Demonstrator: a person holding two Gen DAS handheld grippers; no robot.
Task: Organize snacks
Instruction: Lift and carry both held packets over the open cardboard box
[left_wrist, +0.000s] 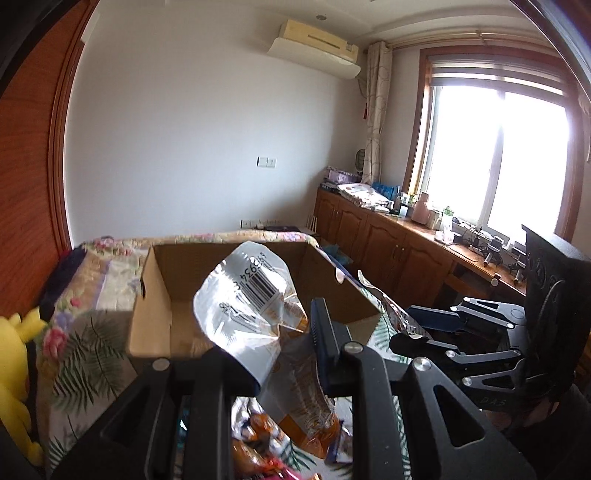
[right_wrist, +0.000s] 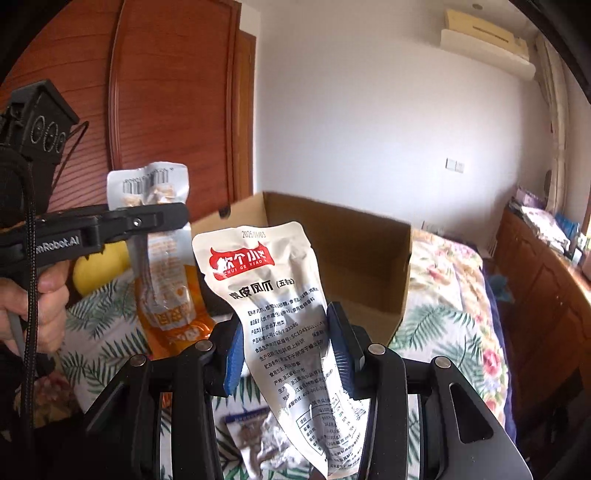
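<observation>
Your left gripper (left_wrist: 284, 354) is pinched tight on the orange-and-silver snack pouch (left_wrist: 255, 295), jaws pressed together on its middle. The pouch's barcode end stands up past the fingertips and its orange end hangs down below them, over loose snack packets (left_wrist: 255, 443) on the bed. From the right wrist view, that same pouch (right_wrist: 162, 266) dangles from the left gripper (right_wrist: 147, 221), with your hand (right_wrist: 40, 306) wrapped around the handle.

Your right gripper (right_wrist: 284, 350) clamps the white pouch with the red label (right_wrist: 273, 306) between its blue pads (right_wrist: 234, 354), jaws partly closed around the middle of the pack. The red-label end sticks up beyond the fingers, while the printed lower end trails toward the camera. In the left view the right gripper (left_wrist: 421, 332) sits off to the right, just beside the box.

The open cardboard box (right_wrist: 369, 258) lies on the floral bedspread (right_wrist: 450, 295) directly ahead of both grippers, its opening facing you. Both pouches are up in the air, in front of it. A yellow plush toy (left_wrist: 18, 369) sits at the left edge of the bed.
</observation>
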